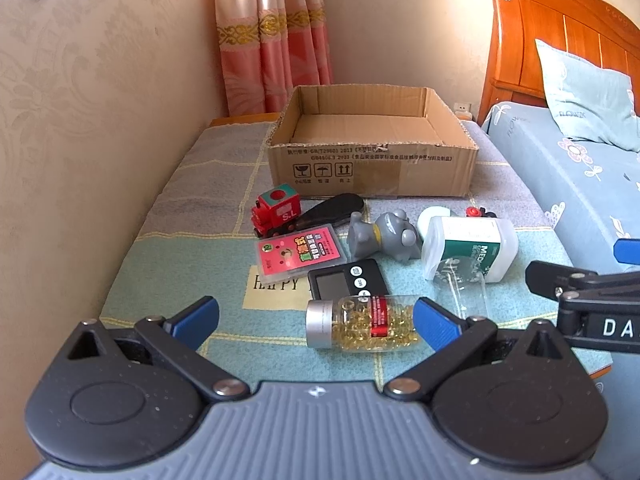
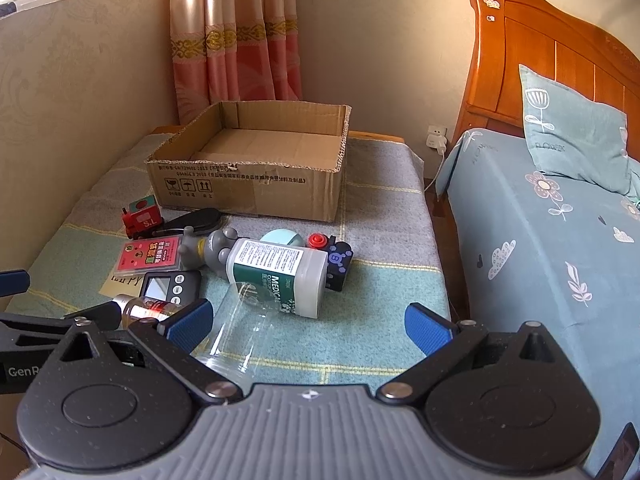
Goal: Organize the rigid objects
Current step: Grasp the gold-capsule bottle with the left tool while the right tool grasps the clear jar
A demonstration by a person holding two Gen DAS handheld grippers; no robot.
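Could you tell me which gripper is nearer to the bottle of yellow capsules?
Left. The left gripper is open with the capsule bottle lying between its fingers; the right gripper is open farther right, over a clear glass.

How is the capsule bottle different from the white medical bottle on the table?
The capsule bottle is clear, shows yellow capsules and has a silver cap. The medical bottle is white and opaque, with a green label, and looks bigger. Both lie on their sides on the cloth, outside the cardboard box.
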